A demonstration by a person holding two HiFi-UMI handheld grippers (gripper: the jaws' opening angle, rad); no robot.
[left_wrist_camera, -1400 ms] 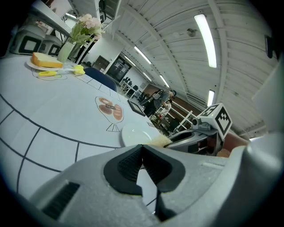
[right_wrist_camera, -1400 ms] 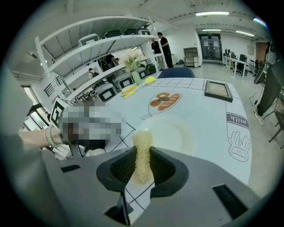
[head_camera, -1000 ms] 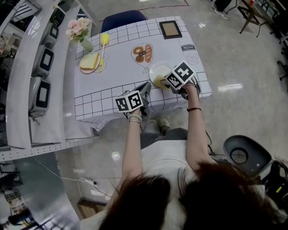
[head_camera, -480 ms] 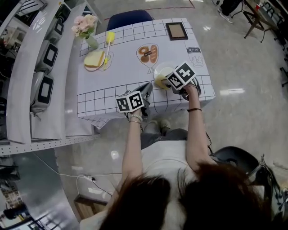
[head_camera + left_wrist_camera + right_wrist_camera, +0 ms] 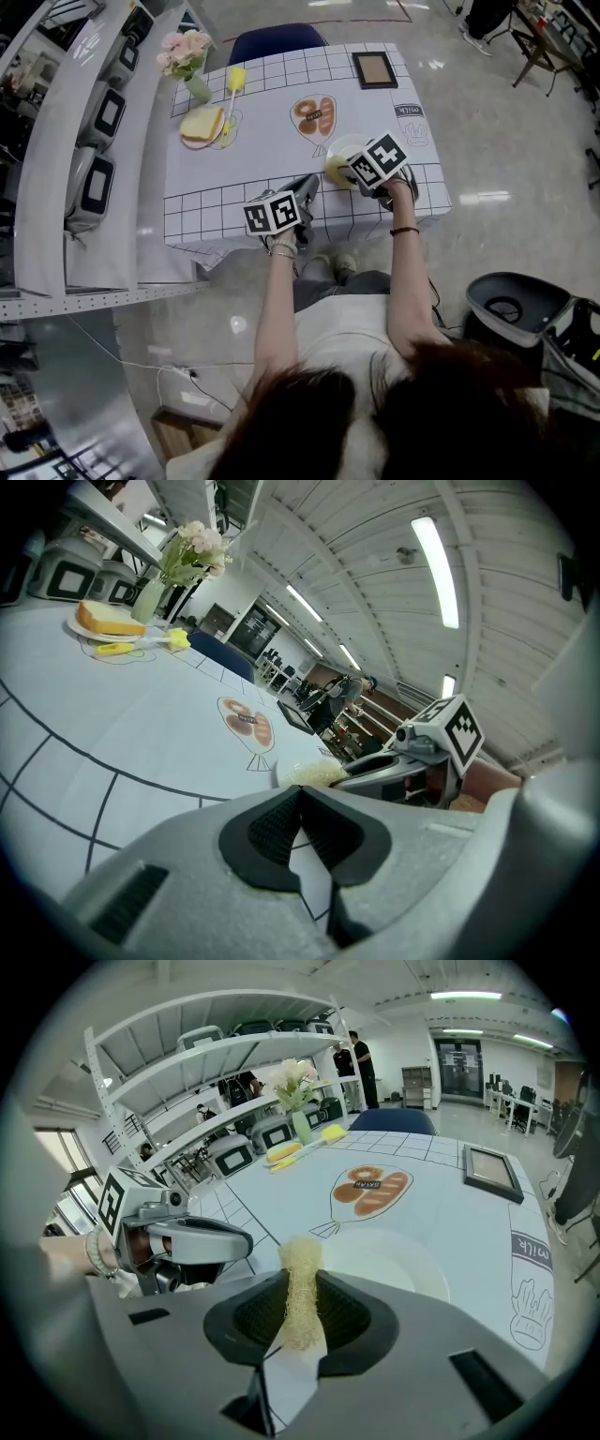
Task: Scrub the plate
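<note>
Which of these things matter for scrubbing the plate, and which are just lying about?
In the job: plate, scrub pad held in right gripper.
Lying about: flowers, bread slice, yellow brush, picture frame.

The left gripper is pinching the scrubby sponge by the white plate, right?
Not the left one. The right gripper is pinching the scrubby sponge by the white plate; the right gripper view shows it between the jaws. The left gripper is shut on nothing.

plate [image 5: 343,146] on the desk [image 5: 262,117] near its front edge; over it the right hand-held gripper [image 5: 338,174] with a scrub pad [image 5: 302,1288]; left hand-held gripper [image 5: 307,187] just left.
</note>
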